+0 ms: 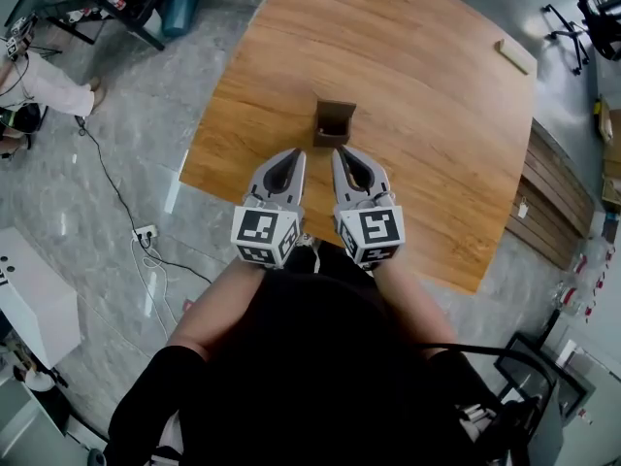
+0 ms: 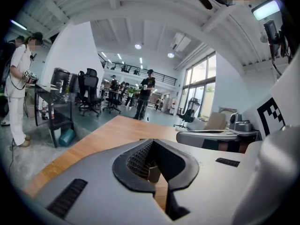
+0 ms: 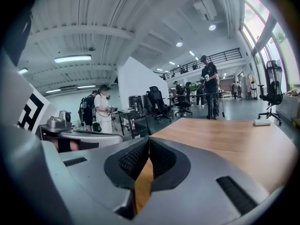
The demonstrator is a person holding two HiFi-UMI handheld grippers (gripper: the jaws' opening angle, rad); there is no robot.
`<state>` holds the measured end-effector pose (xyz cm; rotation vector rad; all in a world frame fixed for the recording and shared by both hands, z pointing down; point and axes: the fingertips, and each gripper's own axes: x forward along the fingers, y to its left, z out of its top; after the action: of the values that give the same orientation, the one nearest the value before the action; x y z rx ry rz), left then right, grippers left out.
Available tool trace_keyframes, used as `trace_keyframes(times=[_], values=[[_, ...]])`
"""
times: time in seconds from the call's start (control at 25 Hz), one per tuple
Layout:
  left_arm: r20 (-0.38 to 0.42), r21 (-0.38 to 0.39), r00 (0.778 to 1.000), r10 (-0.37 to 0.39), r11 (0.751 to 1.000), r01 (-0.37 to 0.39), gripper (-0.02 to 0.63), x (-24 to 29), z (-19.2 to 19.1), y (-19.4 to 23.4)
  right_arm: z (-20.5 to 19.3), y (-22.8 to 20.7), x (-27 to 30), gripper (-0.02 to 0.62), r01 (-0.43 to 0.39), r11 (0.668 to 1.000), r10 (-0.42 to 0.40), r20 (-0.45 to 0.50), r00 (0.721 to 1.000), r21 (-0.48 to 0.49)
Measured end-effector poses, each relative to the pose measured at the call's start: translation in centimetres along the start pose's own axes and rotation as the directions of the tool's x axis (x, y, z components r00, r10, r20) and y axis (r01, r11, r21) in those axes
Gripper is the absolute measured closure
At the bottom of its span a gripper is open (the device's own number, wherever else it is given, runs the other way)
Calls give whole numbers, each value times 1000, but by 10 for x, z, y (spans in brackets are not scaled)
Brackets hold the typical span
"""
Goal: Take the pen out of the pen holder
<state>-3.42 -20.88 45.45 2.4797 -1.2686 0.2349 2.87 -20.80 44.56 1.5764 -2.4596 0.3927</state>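
Note:
A small brown pen holder (image 1: 335, 122) stands on the wooden table (image 1: 427, 115), a little in from its near edge. No pen shows in any view. My left gripper (image 1: 299, 153) and right gripper (image 1: 340, 151) hover side by side just short of the holder, left and right of it. Both point toward it and both are shut with nothing between their jaws. In the left gripper view the left gripper (image 2: 151, 142) has its tips together, and a tan shape (image 2: 153, 171) shows through the gap behind them. The right gripper (image 3: 149, 139) looks along bare tabletop (image 3: 220, 139).
A small pale block (image 1: 515, 55) lies near the table's far right edge, also seen as the block (image 3: 261, 122). Cables and a power strip (image 1: 144, 233) lie on the floor to the left. A person in white (image 1: 49, 85) stands by desks at far left.

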Motion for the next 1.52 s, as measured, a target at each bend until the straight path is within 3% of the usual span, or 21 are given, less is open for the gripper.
trace_keyframes(times=[0.28,0.52,0.72,0.96,1.16,1.32,1.52], values=[[-63,-18,997,51,998,-52,605,36,-32,31,-44,-15,45,580,-33,999,33,-120,992,5],[-105,-28,992,74,997,-77,605,64,-53,47,-82,-16,76,577,-109,990,81,-260,962,-92],[-125,-48,988,88,994,-95,605,70,-65,55,-99,-9,91,503,-160,978,110,-323,940,-132],[-141,-61,986,93,993,-103,604,74,-73,62,-98,-13,104,503,-139,973,78,-305,949,-185],[-141,-73,985,98,991,-110,604,78,-74,65,-98,-13,110,505,-149,971,88,-296,951,-189],[-146,-69,984,98,992,-109,605,81,-76,67,-95,-19,112,551,-124,973,68,-270,960,-195],[-148,-69,985,93,992,-104,605,82,-75,66,-90,-24,108,552,-97,979,51,-246,968,-178]])
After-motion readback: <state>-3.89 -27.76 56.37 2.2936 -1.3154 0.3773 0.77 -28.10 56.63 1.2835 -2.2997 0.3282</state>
